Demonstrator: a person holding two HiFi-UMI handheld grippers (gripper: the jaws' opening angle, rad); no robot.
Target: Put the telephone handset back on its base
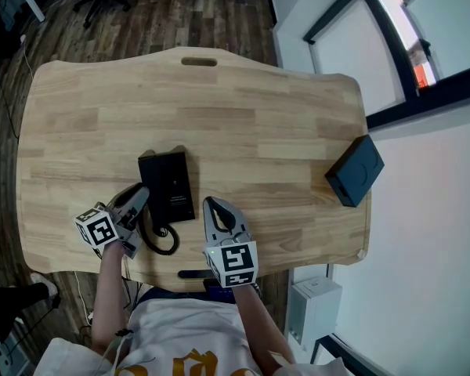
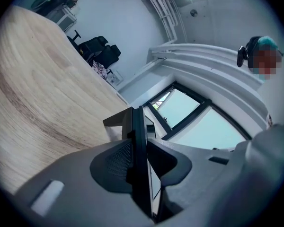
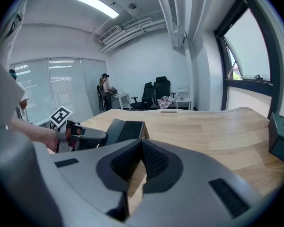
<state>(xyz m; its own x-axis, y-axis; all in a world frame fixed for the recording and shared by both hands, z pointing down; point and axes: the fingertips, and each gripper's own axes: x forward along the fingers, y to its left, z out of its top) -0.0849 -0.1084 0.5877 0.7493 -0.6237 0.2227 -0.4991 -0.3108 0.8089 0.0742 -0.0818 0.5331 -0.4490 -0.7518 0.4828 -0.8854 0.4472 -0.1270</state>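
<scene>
The black telephone (image 1: pixel 166 185) lies flat near the table's front edge, its coiled cord (image 1: pixel 163 241) looping toward me. Its handset (image 3: pixel 107 132) runs along the left side, over the base (image 3: pixel 128 130). My left gripper (image 1: pixel 139 197) reaches in at that side. In the left gripper view a thin black slab, the handset's edge (image 2: pixel 137 126), stands between the jaws of the left gripper (image 2: pixel 141 148); a sliver of light shows beside it, so the pads are not pressing. To the telephone's right, my right gripper (image 1: pixel 214 206) (image 3: pixel 141 144) is shut with nothing in it.
A black box (image 1: pixel 355 171) (image 3: pixel 281 138) sits near the right edge of the wooden table (image 1: pixel 243 108). A handle slot (image 1: pixel 198 62) is cut at the table's far edge. Office chairs (image 3: pixel 154 92) and a person stand in the room beyond.
</scene>
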